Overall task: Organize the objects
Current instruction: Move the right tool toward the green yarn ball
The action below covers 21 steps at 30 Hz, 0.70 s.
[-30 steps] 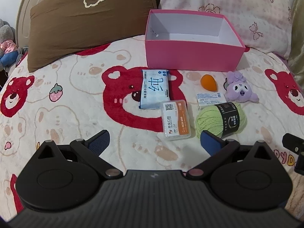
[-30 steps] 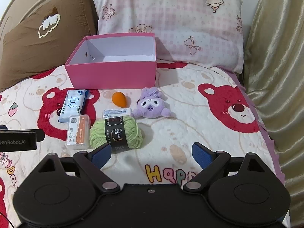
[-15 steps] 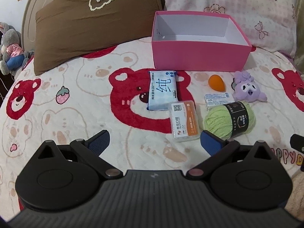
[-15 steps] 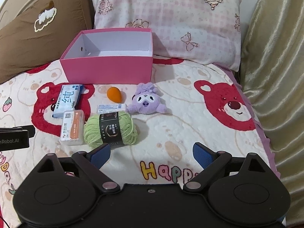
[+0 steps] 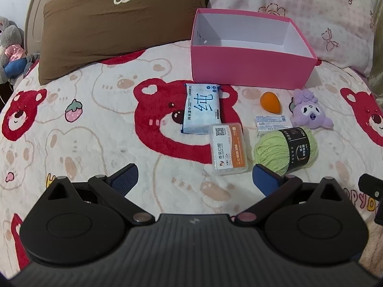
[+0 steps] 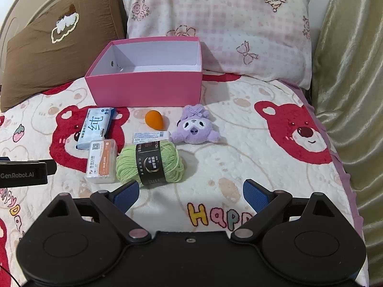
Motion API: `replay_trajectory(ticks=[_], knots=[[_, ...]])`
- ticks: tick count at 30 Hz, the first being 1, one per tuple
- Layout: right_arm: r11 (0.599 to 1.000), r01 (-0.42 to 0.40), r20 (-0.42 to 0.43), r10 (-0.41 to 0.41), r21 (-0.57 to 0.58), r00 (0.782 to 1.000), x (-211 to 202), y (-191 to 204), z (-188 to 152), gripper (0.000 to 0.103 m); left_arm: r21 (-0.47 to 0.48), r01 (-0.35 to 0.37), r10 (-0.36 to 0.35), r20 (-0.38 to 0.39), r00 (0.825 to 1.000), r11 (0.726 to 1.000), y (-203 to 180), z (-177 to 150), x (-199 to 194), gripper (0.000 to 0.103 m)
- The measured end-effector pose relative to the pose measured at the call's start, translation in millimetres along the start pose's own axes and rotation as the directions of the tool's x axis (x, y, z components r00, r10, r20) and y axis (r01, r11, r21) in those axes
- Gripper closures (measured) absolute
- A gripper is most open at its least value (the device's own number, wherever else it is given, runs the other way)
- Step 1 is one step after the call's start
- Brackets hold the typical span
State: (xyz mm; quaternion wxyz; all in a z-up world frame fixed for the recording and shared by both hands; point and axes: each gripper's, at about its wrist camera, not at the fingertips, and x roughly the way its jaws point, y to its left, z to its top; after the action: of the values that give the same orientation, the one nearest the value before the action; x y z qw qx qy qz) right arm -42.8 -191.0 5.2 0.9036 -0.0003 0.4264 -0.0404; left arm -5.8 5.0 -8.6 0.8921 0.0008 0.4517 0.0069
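Pink box (image 5: 249, 69) sits open on the bear-print blanket (image 5: 83, 131), up against the pillows, and so far it's got nothing in it that I can see, just white walls inside. Everything to sort is laid out on the blanket on the near side of that box. Closest to its front wall is the blue wipes pack (image 5: 202, 108), off toward the box's left corner, with the orange egg-shaped sponge (image 5: 270, 102) in front of the box's middle and the purple plush (image 5: 310, 113) toward its right corner. One row further from the box: the clear case with the orange label (image 5: 228, 149), touching the near end of the wipes pack, then a small white packet (image 5: 271, 123), and the green yarn ball (image 5: 287, 149) with its black band, pressed up against that packet.

Left gripper (image 5: 194, 179) hovers over the blanket, jaws wide apart, holding nothing, with the case just ahead of it. Right gripper (image 6: 191, 195) is the same deal: jaws spread, nothing between them, yarn right off its left fingertip (image 6: 126, 195). Brown pillow (image 6: 55, 45) and pink checked pillow (image 6: 227, 28) lean behind the box.
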Motion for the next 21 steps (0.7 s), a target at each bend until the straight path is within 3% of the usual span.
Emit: replay_trajectory(ticks=[5, 21], knots=[[1.000, 0.004, -0.001, -0.004, -0.006, 1.000, 0.9, 0.8, 0.4, 0.007, -0.047, 0.059, -0.060, -0.034, 0.998, 0.997, 4.9, 0.3, 2.7, 0.000], [0.997, 0.025, 0.014, -0.024, -0.074, 1.000, 3.4, 7.6, -1.9, 0.007, -0.024, 0.058, -0.059, -0.059, 0.996, 0.998, 5.0, 0.5, 3.9, 0.000]])
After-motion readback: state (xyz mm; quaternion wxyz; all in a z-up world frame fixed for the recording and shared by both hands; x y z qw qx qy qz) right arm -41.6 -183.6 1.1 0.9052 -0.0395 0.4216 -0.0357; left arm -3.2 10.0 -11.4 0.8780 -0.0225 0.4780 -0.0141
